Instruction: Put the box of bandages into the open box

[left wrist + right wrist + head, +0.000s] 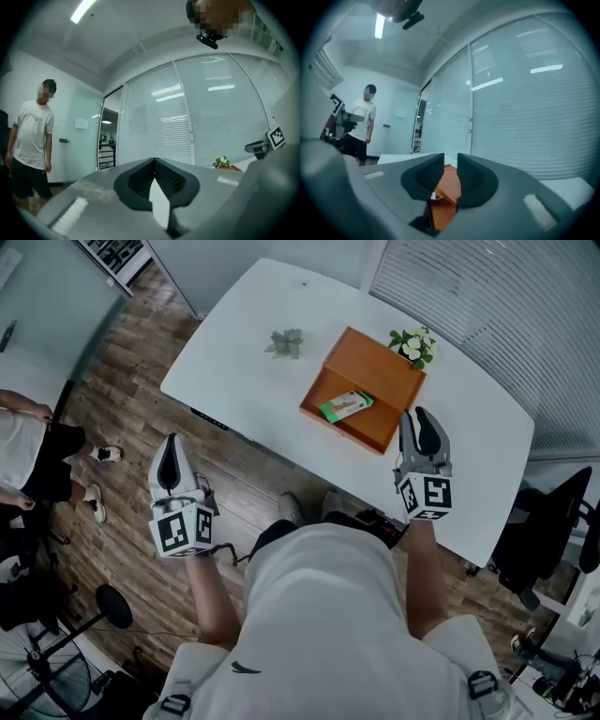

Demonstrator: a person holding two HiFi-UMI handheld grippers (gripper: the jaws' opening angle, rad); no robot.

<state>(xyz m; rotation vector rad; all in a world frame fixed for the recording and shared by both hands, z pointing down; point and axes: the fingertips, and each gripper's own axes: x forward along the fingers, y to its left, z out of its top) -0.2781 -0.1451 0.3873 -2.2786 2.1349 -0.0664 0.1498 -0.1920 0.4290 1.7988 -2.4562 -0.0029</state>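
Note:
The orange open box (pixel 373 365) stands on the white table (pixel 234 352), and the green-and-white box of bandages (pixel 346 406) lies inside it. My right gripper (pixel 419 416) hovers just off the box's near right corner, jaws a narrow gap apart with nothing between them. In the right gripper view the orange box (pixel 446 193) shows through that gap of the right gripper (pixel 450 161). My left gripper (pixel 171 448) hangs over the wooden floor, left of the table. In the left gripper view the left gripper (pixel 153 161) has its jaws meeting and holds nothing.
A pot of white flowers (pixel 413 345) stands behind the box, and a small green plant (pixel 285 343) sits to its left. A black chair (pixel 553 521) is right of the table. A person (pixel 28 456) stands on the floor at far left.

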